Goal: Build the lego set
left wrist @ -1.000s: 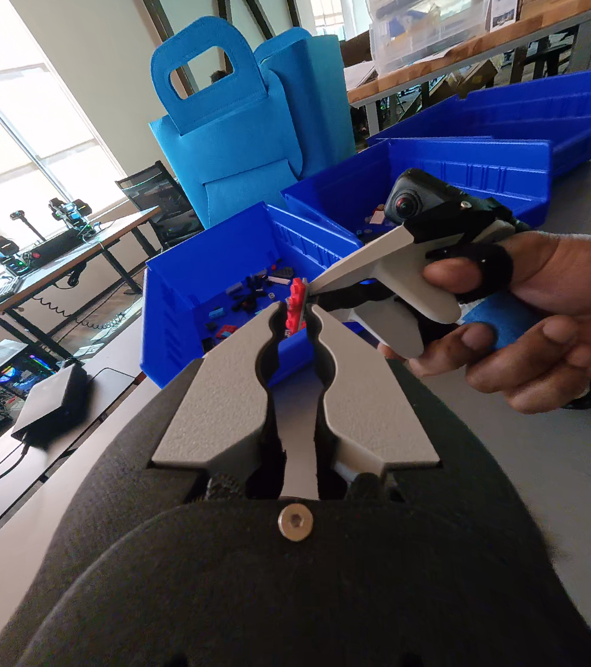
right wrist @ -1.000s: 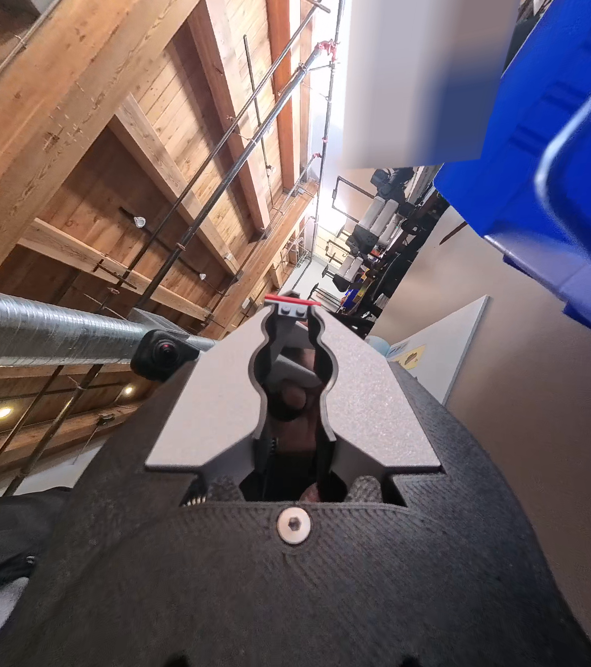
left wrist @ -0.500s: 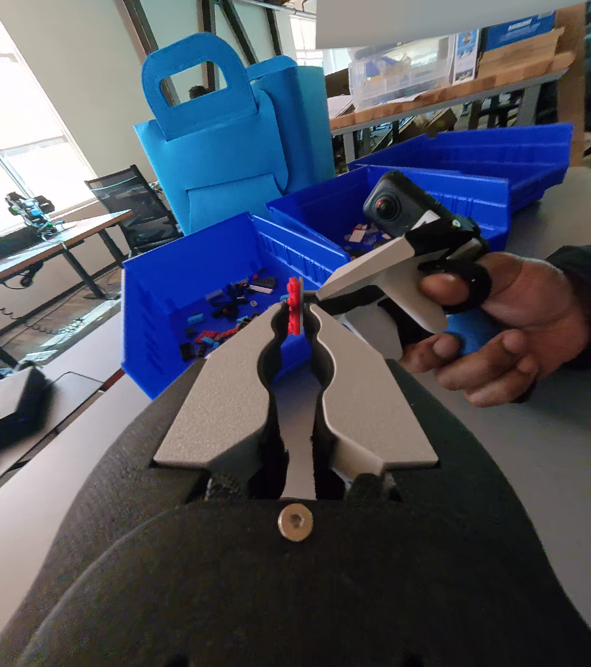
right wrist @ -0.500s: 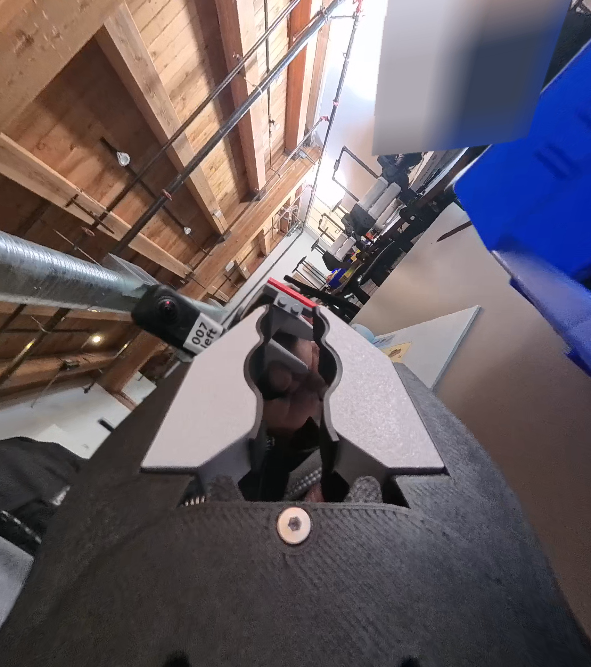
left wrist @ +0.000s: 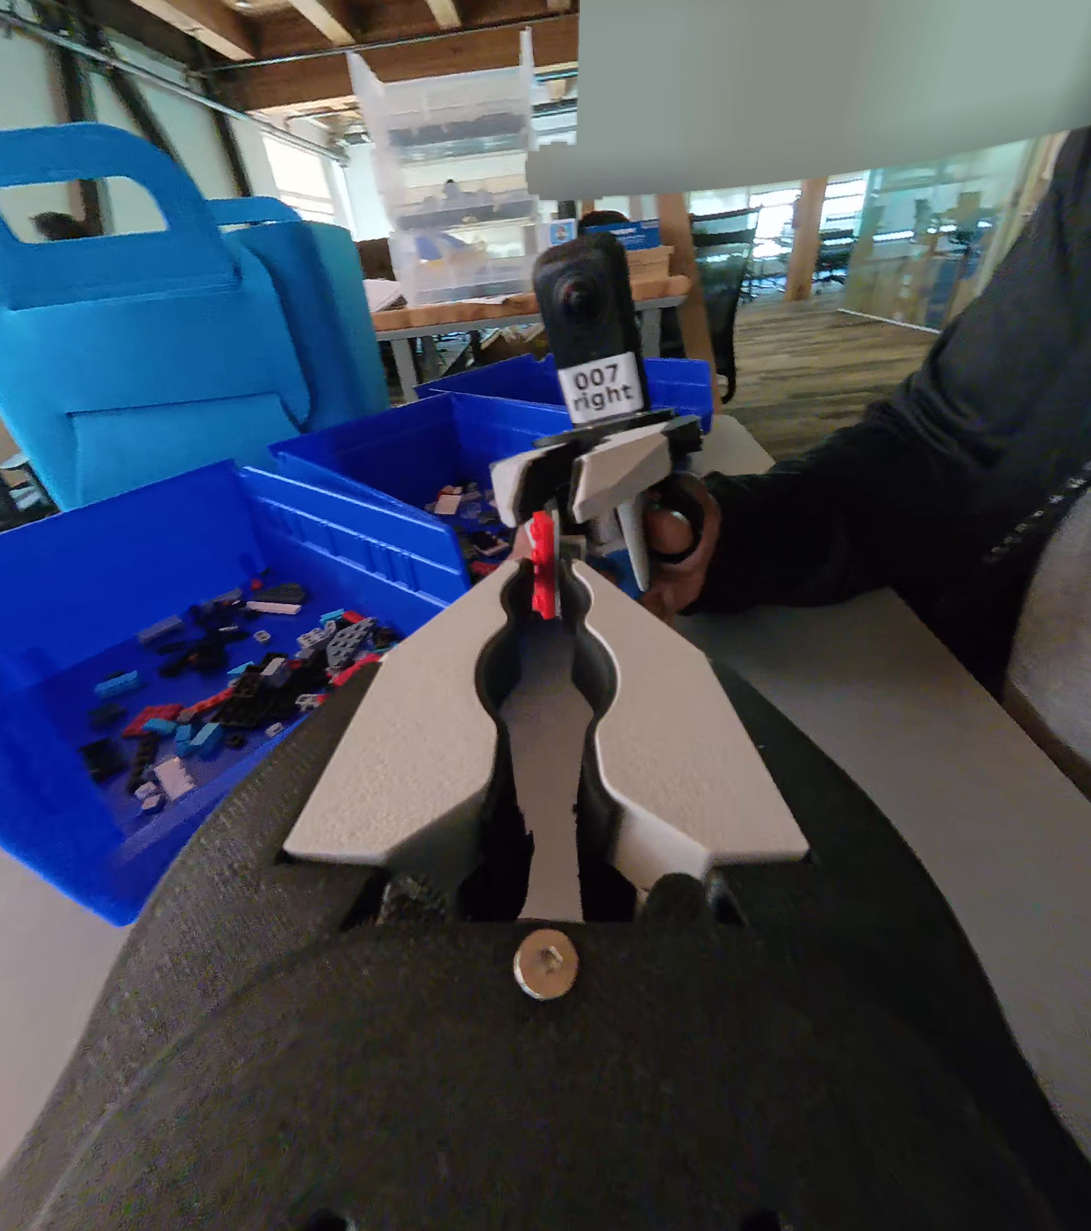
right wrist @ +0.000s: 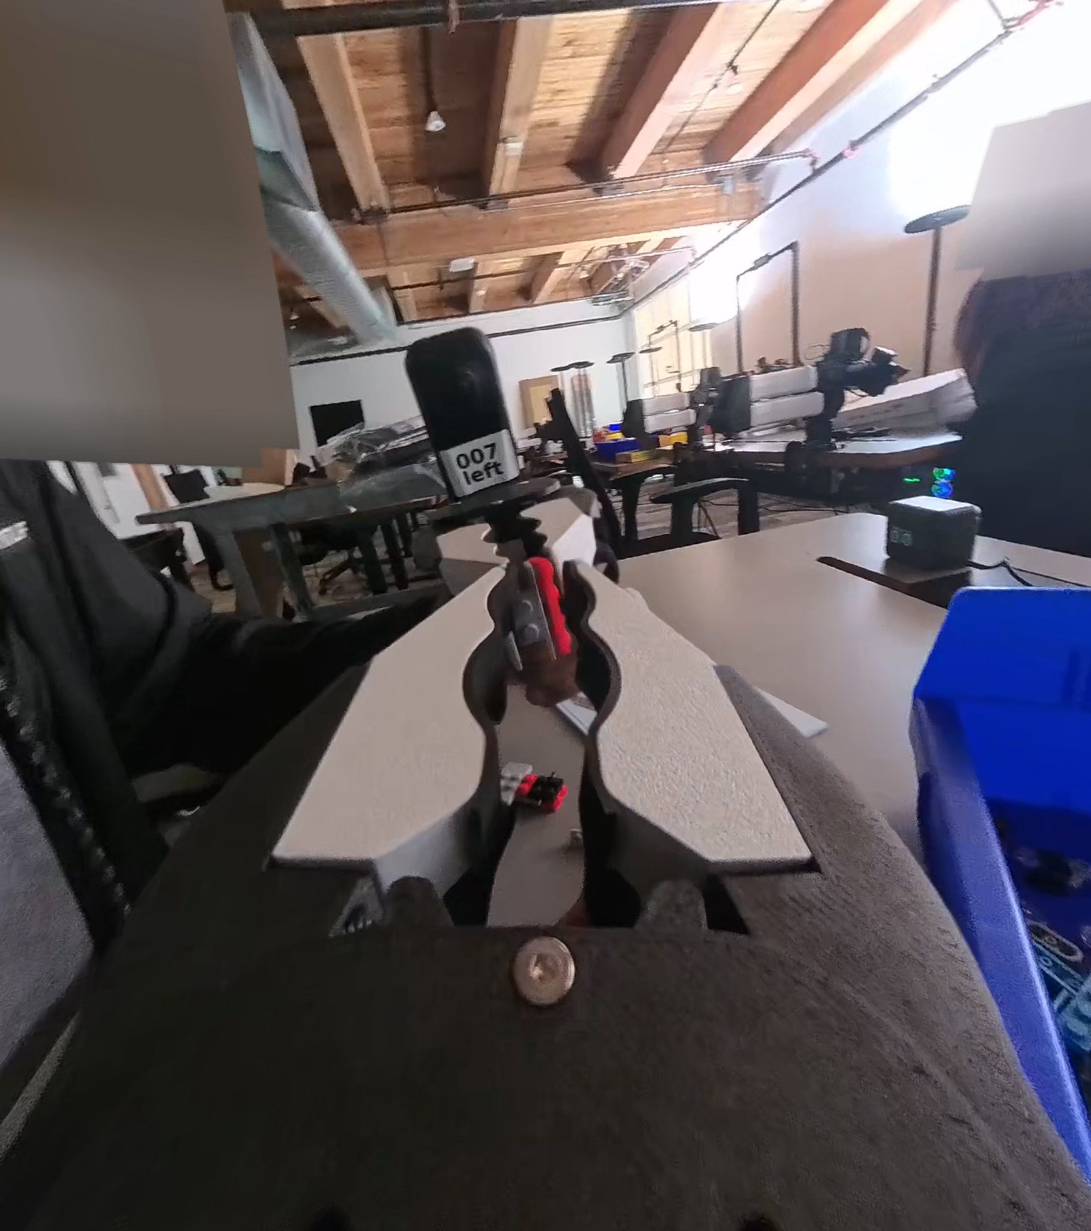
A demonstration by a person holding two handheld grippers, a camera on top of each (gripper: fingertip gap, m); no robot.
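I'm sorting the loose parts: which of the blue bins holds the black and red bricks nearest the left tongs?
The nearest blue bin, directly left of the left tongs; the other bins stand behind it.

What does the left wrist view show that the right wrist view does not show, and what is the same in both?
Only the left wrist view shows the light blue felt bag and the blue bin of loose bricks beside the left gripper. Only the right wrist view shows a small red and grey assembly lying on the table. Both show the red piece pinched at the fingertips where the left gripper and right gripper meet; which one grips it is unclear.
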